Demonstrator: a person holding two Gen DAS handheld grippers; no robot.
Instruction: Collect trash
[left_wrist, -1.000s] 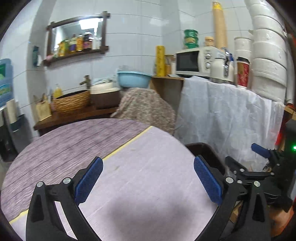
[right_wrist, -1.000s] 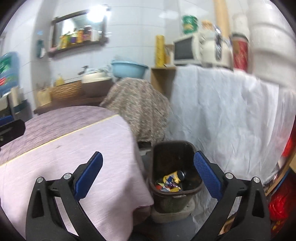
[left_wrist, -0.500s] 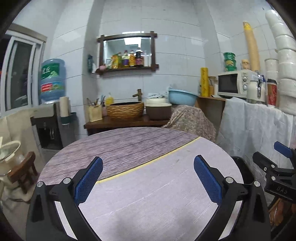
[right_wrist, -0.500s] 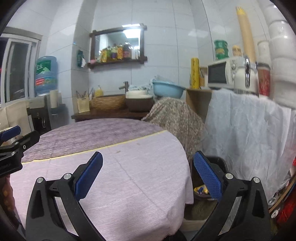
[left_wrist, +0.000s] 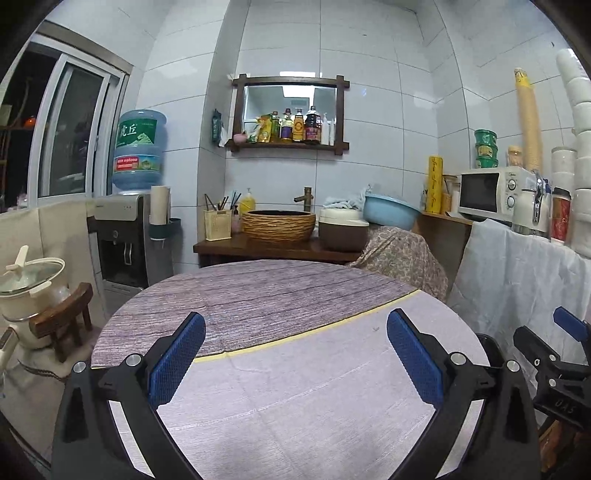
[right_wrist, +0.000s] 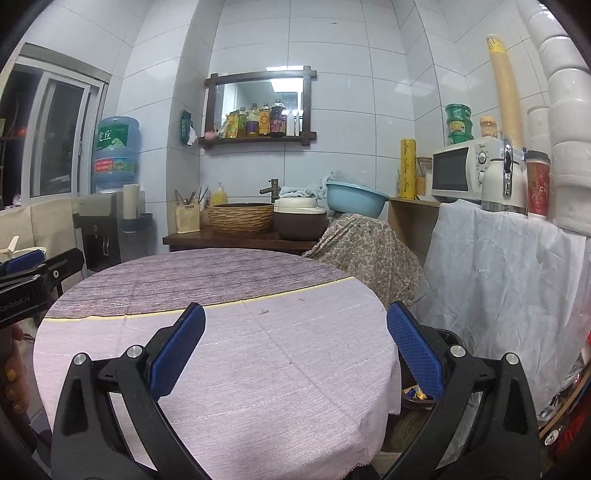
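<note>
Below your right gripper (right_wrist: 295, 350) sits the bin (right_wrist: 448, 338) — nearer than left gripper (left_wrist: 295, 362); both spread, empty

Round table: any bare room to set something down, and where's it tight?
The round table top is bare from the yellow seam to the near edge. Crowded: the wooden counter with basket, pot and basin.
</note>
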